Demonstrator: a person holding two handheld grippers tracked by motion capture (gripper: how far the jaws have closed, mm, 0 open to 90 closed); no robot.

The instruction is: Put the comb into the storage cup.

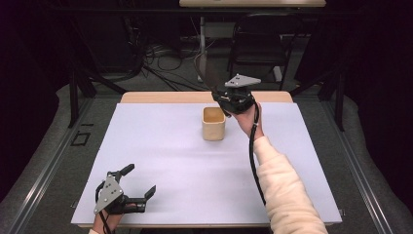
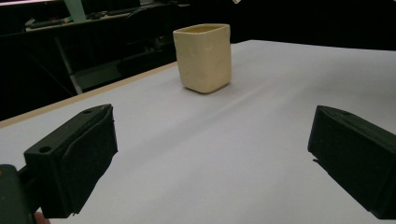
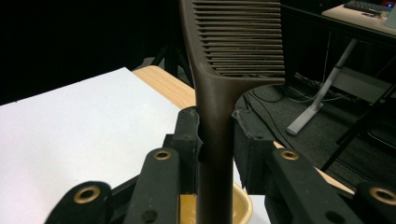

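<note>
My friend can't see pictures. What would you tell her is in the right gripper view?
A hand-held gripper clamps the handle of a dark brown comb, which stands upright with its teeth pointing right. The rim of a yellow cup sits just below it, with a white table cover on the left.

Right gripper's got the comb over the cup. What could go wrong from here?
1. The right gripper pinches the comb only on its narrow handle, teeth high above the fingers; it might pivot or slip.
2. The handle end hangs near the cup rim; a slightly off descent could catch the rim and tip the cup, since nothing steadies it.
3. The left gripper rests open at the near table edge, too far away to brace the cup.
</note>
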